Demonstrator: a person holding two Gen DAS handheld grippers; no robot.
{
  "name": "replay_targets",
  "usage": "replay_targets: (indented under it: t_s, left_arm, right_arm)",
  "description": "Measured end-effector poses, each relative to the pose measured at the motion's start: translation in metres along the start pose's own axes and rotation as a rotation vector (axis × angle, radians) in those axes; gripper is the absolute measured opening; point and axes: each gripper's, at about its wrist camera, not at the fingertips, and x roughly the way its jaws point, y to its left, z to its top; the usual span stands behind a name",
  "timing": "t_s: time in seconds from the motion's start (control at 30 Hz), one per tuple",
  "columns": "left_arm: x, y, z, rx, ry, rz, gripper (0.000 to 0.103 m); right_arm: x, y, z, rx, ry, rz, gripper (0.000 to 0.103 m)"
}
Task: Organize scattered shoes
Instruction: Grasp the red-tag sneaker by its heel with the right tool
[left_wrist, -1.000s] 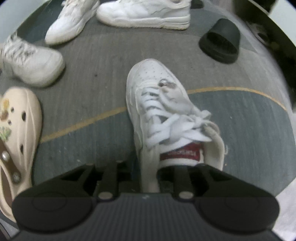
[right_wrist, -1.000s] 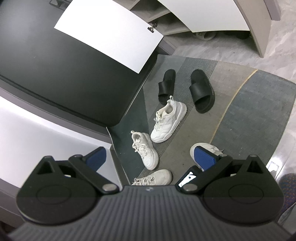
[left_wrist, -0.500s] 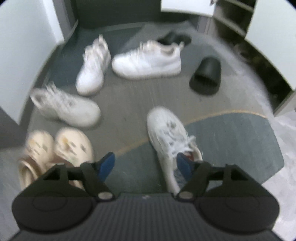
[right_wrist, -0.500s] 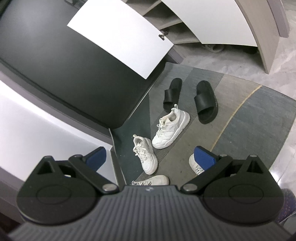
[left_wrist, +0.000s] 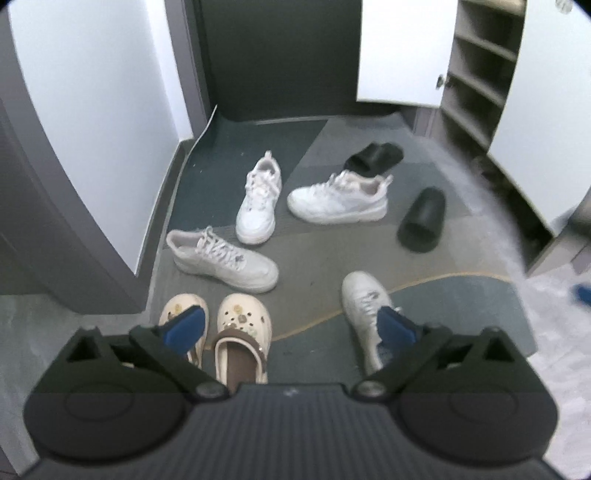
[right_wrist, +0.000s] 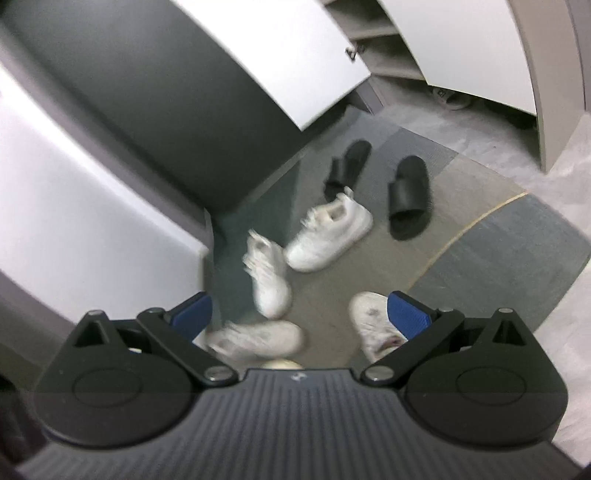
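Left gripper (left_wrist: 291, 326) hangs high over the rug (left_wrist: 461, 306), its jaws just opened wide with nothing between them. Right gripper (right_wrist: 299, 312) is spread wide too, empty. Four white sneakers, two black slides and a pair of cream clogs (left_wrist: 242, 332) lie scattered on the rug; one sneaker (left_wrist: 364, 310) sits apart, near the left gripper's right finger.
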Motion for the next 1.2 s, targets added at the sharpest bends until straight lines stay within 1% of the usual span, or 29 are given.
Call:
replay_targets:
  t_s: [0.03,0.07,0.1,0.13,0.17,0.23,0.27,0.33,0.4,0.47,0.53,0.57,0.67,0.7,0.77,0.9,0.97,1.0,1.03,1.07,1.1,1.17,1.2]
  left_arm:
    - [-0.008,0.000,0.001,-0.025,0.002,-0.017,0.102]
    - [-0.017,-0.001,0.001,-0.054,0.007,-0.046,0.102]
    - [-0.025,-0.004,0.001,-0.065,0.008,-0.078,0.102]
    - [-0.029,-0.006,0.000,-0.058,0.007,-0.090,0.103]
    - [-0.035,-0.010,-0.001,-0.040,0.002,-0.110,0.103]
    - [-0.048,-0.020,-0.007,0.024,-0.029,-0.134,0.103]
    - [-0.053,-0.024,-0.011,0.053,-0.049,-0.138,0.103]
    - [-0.058,-0.030,-0.019,0.069,-0.065,-0.134,0.103]
    - [-0.058,-0.032,-0.020,0.054,-0.031,-0.167,0.103]
    - [-0.056,-0.035,-0.018,0.044,0.033,-0.246,0.103]
    - [-0.058,-0.037,-0.014,0.051,0.042,-0.294,0.103]
    - [-0.059,-0.037,-0.013,0.055,0.037,-0.302,0.103]
    - [-0.062,-0.037,-0.011,0.075,0.017,-0.324,0.103]
    - [-0.061,-0.036,-0.009,0.076,0.020,-0.331,0.103]
    - [-0.056,-0.028,-0.002,0.039,0.050,-0.342,0.103]
    - [-0.051,-0.017,0.009,-0.006,0.062,-0.340,0.103]
    - [-0.048,-0.010,0.012,-0.029,0.074,-0.347,0.103]
    - [-0.048,-0.008,0.013,-0.031,0.077,-0.351,0.103]
    - [-0.047,-0.007,0.013,-0.033,0.080,-0.355,0.103]
    - [-0.047,-0.006,0.013,-0.029,0.080,-0.359,0.103]
    - [-0.046,-0.006,0.012,-0.021,0.078,-0.356,0.103]
    - [-0.043,-0.007,0.012,-0.014,0.078,-0.341,0.103]
    - [-0.042,-0.007,0.011,-0.012,0.077,-0.333,0.103]
  right_arm:
    - [0.020,0.005,-0.003,-0.088,0.046,-0.024,0.103]
    - [0.037,0.007,-0.006,-0.143,0.076,-0.037,0.103]
    - [0.046,0.007,-0.008,-0.169,0.087,-0.042,0.103]
    - [0.071,0.009,-0.014,-0.233,0.112,-0.052,0.103]
    - [0.090,0.010,-0.018,-0.278,0.136,-0.057,0.103]
    - [0.109,0.011,-0.027,-0.323,0.151,-0.072,0.103]
    - [0.131,0.008,-0.037,-0.334,0.164,-0.088,0.103]
    - [0.176,0.001,-0.058,-0.356,0.191,-0.120,0.103]
    - [0.205,-0.007,-0.072,-0.361,0.221,-0.119,0.103]
    - [0.233,-0.012,-0.085,-0.400,0.245,-0.130,0.103]
    - [0.255,-0.015,-0.097,-0.458,0.273,-0.148,0.103]
    - [0.267,-0.016,-0.103,-0.485,0.292,-0.155,0.103]
    - [0.293,-0.020,-0.114,-0.546,0.325,-0.199,0.103]
    - [0.298,-0.021,-0.115,-0.552,0.328,-0.213,0.103]
    - [0.313,-0.026,-0.118,-0.565,0.339,-0.256,0.103]
    - [0.334,-0.034,-0.125,-0.524,0.371,-0.246,0.103]
    - [0.345,-0.039,-0.133,-0.505,0.395,-0.289,0.103]
    - [0.348,-0.041,-0.134,-0.501,0.400,-0.301,0.100]
    - [0.350,-0.042,-0.136,-0.498,0.401,-0.313,0.094]
    - [0.351,-0.044,-0.137,-0.499,0.391,-0.326,0.091]
    - [0.348,-0.046,-0.137,-0.476,0.355,-0.317,0.089]
    - [0.345,-0.046,-0.138,-0.448,0.315,-0.332,0.086]
    - [0.344,-0.045,-0.139,-0.411,0.288,-0.359,0.085]
